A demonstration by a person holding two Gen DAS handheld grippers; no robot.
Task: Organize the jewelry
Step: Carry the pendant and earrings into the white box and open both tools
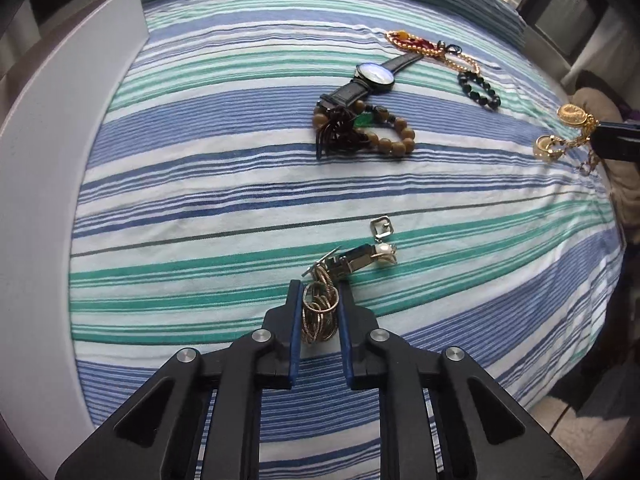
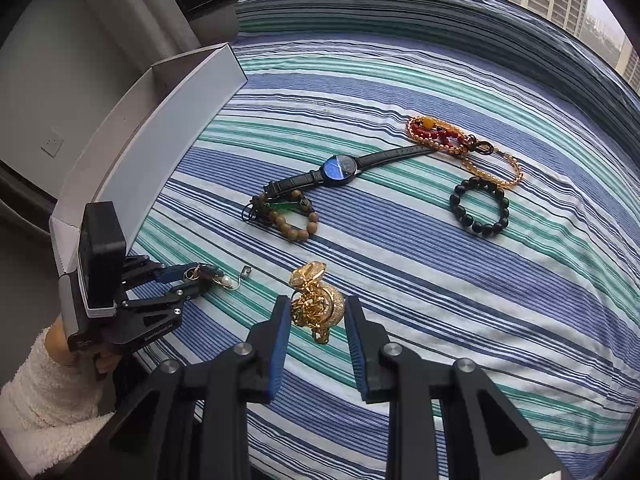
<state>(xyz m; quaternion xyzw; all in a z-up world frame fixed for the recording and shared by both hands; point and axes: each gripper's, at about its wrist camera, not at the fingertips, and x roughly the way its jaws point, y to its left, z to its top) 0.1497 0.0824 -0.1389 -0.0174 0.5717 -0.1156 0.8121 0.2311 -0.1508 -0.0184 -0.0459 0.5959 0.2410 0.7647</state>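
Jewelry lies on a striped cloth (image 1: 200,184). My left gripper (image 1: 319,292) is shut on a coiled gold-tone chain with a pearl clasp (image 1: 320,314); the clasp end (image 1: 370,258) trails ahead on the cloth. It also shows in the right wrist view (image 2: 202,276). My right gripper (image 2: 315,308) has its jaws on either side of a gold chain with ring pieces (image 2: 318,304); contact is not clear. Further off lie a black watch (image 2: 340,170), a brown bead bracelet (image 2: 294,218), a black bead bracelet (image 2: 480,208) and amber-red beads (image 2: 452,138).
A grey open box (image 2: 160,120) stands along the cloth's left edge; its wall shows in the left wrist view (image 1: 60,160). Windows and buildings lie beyond the far edge. A small silver buckle (image 1: 380,228) lies near the pearl clasp.
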